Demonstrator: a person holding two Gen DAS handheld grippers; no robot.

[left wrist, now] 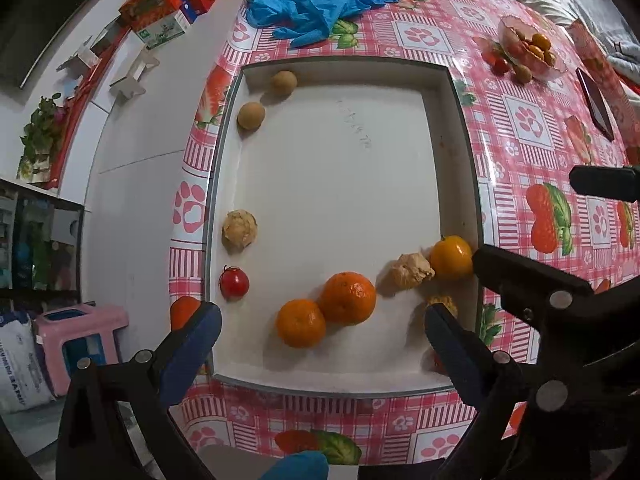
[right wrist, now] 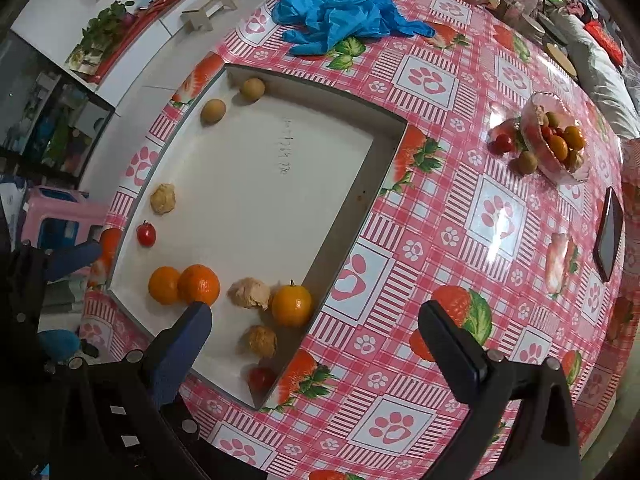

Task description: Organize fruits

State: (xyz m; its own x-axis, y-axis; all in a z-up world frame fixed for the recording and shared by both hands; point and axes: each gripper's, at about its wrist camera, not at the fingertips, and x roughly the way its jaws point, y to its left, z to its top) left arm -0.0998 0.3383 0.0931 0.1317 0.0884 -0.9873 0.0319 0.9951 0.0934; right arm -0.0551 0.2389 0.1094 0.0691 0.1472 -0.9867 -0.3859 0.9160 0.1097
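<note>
A white tray [left wrist: 452,152] [right wrist: 384,148] lies on the table with fruit along its edges: two brown round fruits [left wrist: 251,115] [right wrist: 213,111], husked fruits [left wrist: 239,229] [right wrist: 163,199], a red cherry tomato [left wrist: 234,283] [right wrist: 146,234], two oranges side by side [left wrist: 347,298] [right wrist: 199,284] and a yellow-orange fruit [left wrist: 451,257] [right wrist: 292,305] at the right wall. A glass bowl [right wrist: 560,168] [left wrist: 508,28] holds more fruit at the far right. My left gripper [left wrist: 320,324] is open and empty above the tray's near edge. My right gripper [right wrist: 316,320] is open and empty above the tray's near right corner.
Blue gloves [left wrist: 308,8] [right wrist: 340,20] lie beyond the tray. A tomato [right wrist: 504,143] and a brown fruit [right wrist: 527,161] sit beside the bowl. A dark phone [right wrist: 610,236] [left wrist: 595,98] lies at the right. The table's left edge drops to a floor with a pink stool [left wrist: 80,340].
</note>
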